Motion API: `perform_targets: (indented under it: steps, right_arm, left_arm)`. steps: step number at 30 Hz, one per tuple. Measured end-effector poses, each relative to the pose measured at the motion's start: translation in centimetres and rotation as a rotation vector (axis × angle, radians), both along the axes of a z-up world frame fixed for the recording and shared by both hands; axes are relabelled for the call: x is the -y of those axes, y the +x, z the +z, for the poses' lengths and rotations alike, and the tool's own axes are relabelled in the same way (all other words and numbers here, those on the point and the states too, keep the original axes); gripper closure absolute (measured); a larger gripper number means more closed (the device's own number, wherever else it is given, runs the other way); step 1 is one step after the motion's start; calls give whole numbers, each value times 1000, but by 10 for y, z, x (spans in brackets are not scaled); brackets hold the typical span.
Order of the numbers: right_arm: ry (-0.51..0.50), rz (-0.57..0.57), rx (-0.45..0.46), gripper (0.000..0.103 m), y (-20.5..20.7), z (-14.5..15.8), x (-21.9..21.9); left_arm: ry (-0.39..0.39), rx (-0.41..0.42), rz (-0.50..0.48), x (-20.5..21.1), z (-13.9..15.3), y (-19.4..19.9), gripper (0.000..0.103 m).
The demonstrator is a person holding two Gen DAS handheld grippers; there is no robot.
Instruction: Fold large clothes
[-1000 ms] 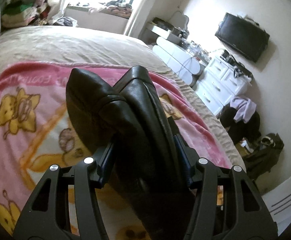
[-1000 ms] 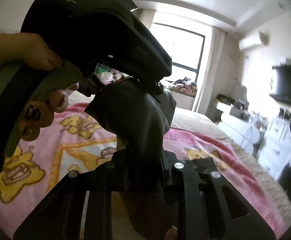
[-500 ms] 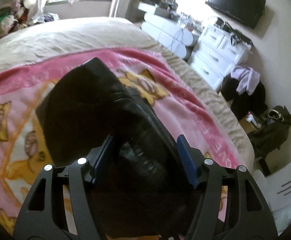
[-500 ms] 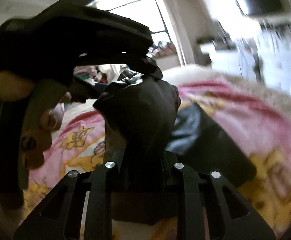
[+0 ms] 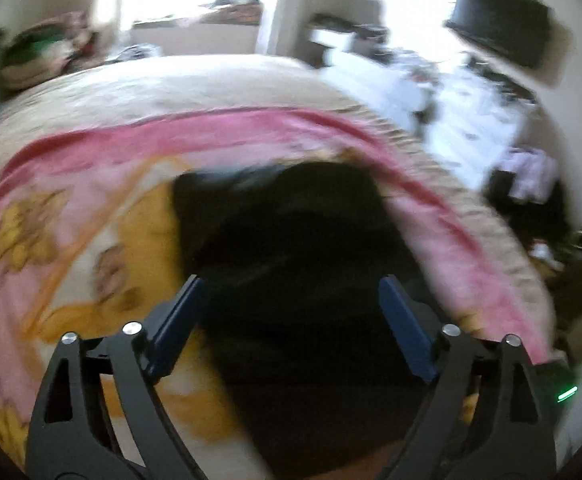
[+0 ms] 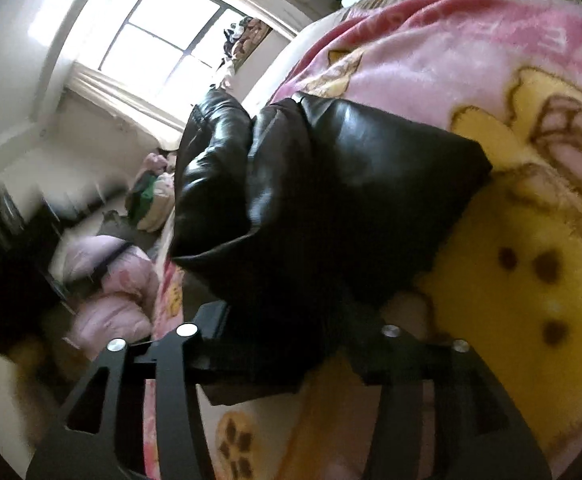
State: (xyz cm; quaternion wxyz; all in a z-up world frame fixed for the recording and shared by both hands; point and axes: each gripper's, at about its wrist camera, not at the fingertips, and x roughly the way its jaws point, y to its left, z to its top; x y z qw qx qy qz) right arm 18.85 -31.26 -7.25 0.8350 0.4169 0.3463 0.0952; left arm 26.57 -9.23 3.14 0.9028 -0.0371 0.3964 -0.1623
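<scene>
Both grippers were clamping the black leather garment [image 5: 291, 248] half a second ago; now the left gripper [image 5: 291, 328] is standing wide open, and the garment is lying flat on the pink blanket [image 5: 91, 168] in front of it. The right gripper [image 6: 291, 344] is still gripping a folded bunch of it, low over the blanket, so this fold is probably almost laid down.

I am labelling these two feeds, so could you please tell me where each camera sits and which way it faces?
Left wrist: on the left gripper, looking along its spread blue fingers down at the black leather garment on the pink cartoon blanket, toward the wall-mounted TV; blurred.
Right wrist: on the right gripper, rolled sideways, facing the window; the garment fills its jaws, grip unclear.
Both views show the garment and blanket; no hand shows.
</scene>
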Motion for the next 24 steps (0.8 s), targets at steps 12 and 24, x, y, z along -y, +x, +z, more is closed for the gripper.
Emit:
perform_targets:
  steps: [12,24]
  right_arm:
    - [-120,157,-99,9,85,62,25]
    - [-302,354,89,86,125,116,-7]
  left_arm:
    - [-75,-145,-1,-14,-55,11,21]
    - [-94,-73,5,-14,-27,3,12]
